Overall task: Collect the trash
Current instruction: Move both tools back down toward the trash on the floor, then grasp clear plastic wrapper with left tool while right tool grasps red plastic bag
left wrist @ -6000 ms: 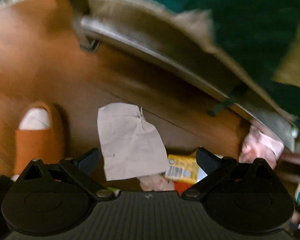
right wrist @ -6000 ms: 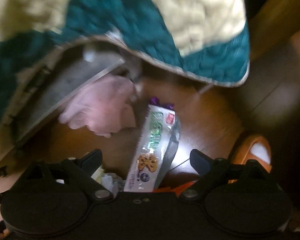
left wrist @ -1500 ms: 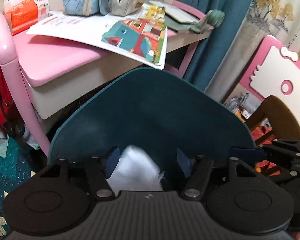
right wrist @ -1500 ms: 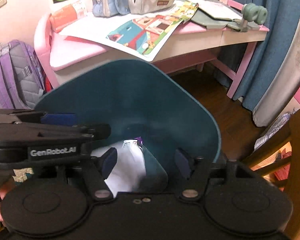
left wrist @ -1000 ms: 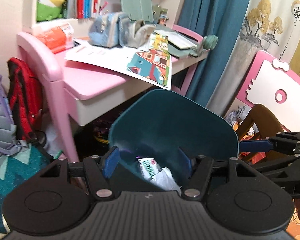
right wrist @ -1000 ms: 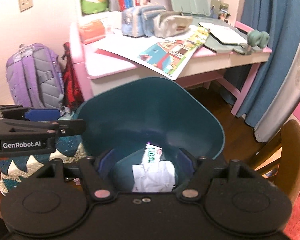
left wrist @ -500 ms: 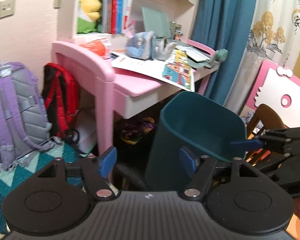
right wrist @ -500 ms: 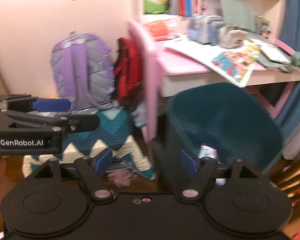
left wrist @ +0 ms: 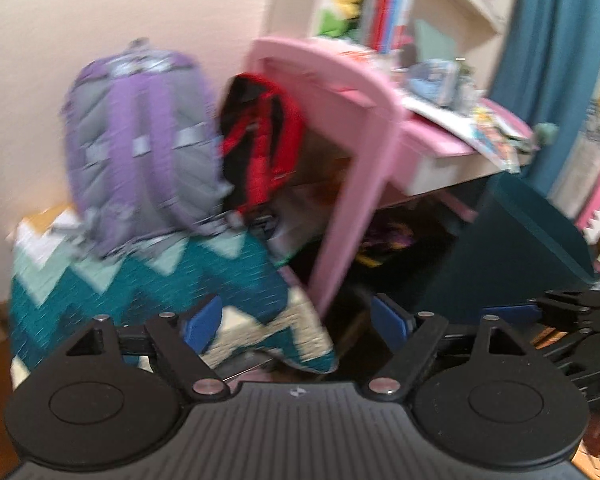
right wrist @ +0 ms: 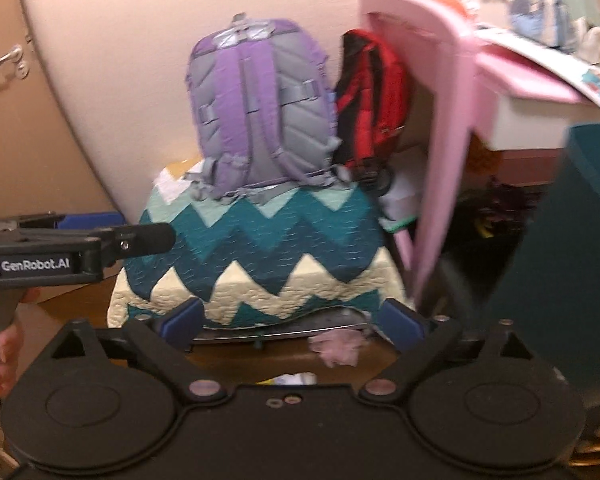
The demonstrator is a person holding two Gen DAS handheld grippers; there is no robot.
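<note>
A: Where are we seeing the trash?

B: We are seeing a crumpled pink scrap [right wrist: 337, 349] lying on the wooden floor [right wrist: 260, 364], just under the edge of the zigzag quilt [right wrist: 260, 256]. A pale scrap [right wrist: 294, 380] is showing just above the right gripper's body; we cannot tell what it is. The teal bin [right wrist: 560, 264] is standing at the right edge of the right wrist view, beside the pink worktop [right wrist: 460, 80]; in the left wrist view the bin [left wrist: 516, 248] is sitting right of the worktop's leg [left wrist: 352, 200].

A: How are the jaws standing?

B: On the right gripper [right wrist: 296, 320] we are seeing the jaws spread wide, with nothing between the blue pads. The left gripper [left wrist: 298, 322] is likewise showing its jaws wide apart and holding nothing. Each gripper is appearing edge-on in the other's view: the left gripper [right wrist: 80, 240] at far left, the right gripper [left wrist: 560, 312] at far right.

A: What is surrounding them?

B: We are noting a purple backpack [right wrist: 260, 108] resting upright on top of the quilt, touching a red and black backpack [right wrist: 372, 100] that is hanging beside the worktop's end panel. The left wrist view is blurring throughout.
</note>
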